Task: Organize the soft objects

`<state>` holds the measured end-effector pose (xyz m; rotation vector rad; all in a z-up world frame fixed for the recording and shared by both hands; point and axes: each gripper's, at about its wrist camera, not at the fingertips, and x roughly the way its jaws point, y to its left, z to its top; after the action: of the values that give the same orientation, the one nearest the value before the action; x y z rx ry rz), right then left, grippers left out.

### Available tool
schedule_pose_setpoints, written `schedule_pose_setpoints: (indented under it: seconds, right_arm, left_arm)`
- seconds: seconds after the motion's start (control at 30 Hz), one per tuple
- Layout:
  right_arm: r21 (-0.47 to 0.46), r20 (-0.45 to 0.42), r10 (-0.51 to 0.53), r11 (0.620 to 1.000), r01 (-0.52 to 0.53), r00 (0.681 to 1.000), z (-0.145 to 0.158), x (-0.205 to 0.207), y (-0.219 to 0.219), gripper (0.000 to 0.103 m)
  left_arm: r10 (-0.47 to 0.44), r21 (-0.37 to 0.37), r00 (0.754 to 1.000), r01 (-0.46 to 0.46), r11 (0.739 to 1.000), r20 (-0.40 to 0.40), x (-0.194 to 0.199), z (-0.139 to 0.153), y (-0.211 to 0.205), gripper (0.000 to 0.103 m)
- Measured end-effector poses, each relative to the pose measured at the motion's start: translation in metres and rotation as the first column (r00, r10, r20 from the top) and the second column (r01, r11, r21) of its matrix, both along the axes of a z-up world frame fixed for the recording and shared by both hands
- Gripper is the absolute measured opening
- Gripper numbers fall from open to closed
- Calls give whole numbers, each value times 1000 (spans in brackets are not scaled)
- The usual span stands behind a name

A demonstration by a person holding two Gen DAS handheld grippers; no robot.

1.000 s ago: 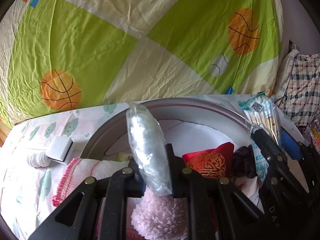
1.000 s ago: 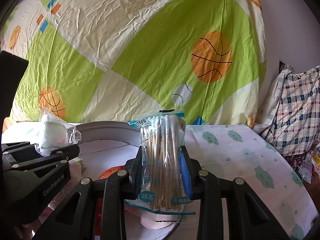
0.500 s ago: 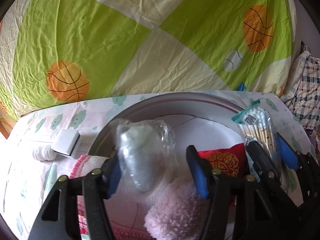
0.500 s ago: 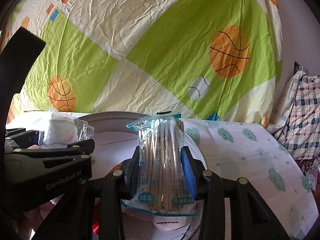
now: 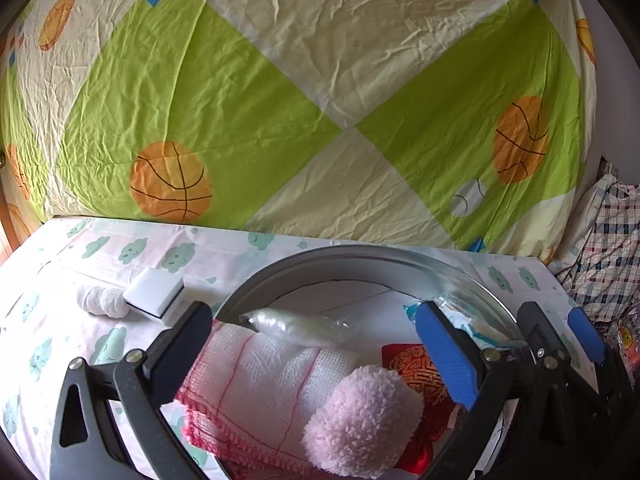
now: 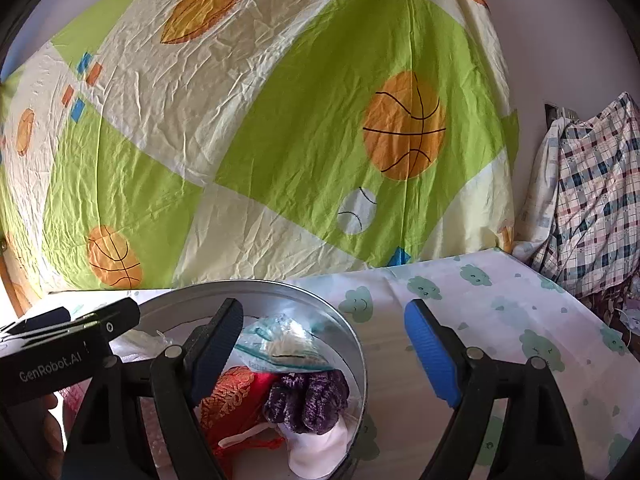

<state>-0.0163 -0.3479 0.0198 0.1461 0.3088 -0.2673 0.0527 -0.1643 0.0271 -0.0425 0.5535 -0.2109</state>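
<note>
A round metal tin [image 5: 360, 254] [image 6: 352, 332] sits on the cloud-print cloth. In it lie a pink-edged white towel [image 5: 272, 376], a clear plastic packet [image 5: 296, 326], a pink fluffy item [image 5: 360, 420], a red embroidered pouch [image 5: 416, 364] [image 6: 232, 396], a purple velvet scrunchie [image 6: 308, 396] and a bag of cotton swabs [image 6: 284, 346] [image 5: 464, 316]. My left gripper [image 5: 316, 344] is open and empty above the towel and packet. My right gripper [image 6: 324, 344] is open and empty above the tin's right rim.
A white sponge block [image 5: 154, 292] and a small white gauze roll [image 5: 102, 300] lie on the cloth left of the tin. A basketball-print sheet [image 5: 280, 100] hangs behind. Plaid fabric [image 6: 592, 200] is piled at the right.
Both grippers opened. The left one dropped the clear plastic packet onto the towel. The right one dropped the cotton swab bag into the tin. Both drew back a little.
</note>
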Motion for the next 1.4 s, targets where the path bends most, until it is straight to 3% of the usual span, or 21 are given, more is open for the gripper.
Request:
schedule_pose_setpoints:
  seconds: [0.33, 0.53, 0.87, 1.03, 1.4]
  right_arm:
    - [60, 34, -48, 997, 46, 998, 3, -8, -14, 85]
    - [15, 36, -77, 997, 77, 996, 2, -8, -9, 85]
    - [-13, 131, -155, 987, 158, 979, 5, -23, -10, 85]
    - [-24, 148, -163, 985, 168, 975, 6, -24, -10, 86]
    - [-29, 212, -195, 978, 205, 958, 6, -35, -8, 86]
  left_arm:
    - [-23, 15, 1000, 24, 1000, -12, -1, -7, -11, 103]
    - [-20, 43, 1000, 20, 999, 15, -7, -6, -12, 103]
    - [2, 66, 979, -16, 998, 204, -35, -5, -14, 103]
    - [3, 56, 966, -18, 998, 259, -42, -5, -15, 103]
    - [-12, 42, 960, 0, 999, 281, -49, -9, -13, 103]
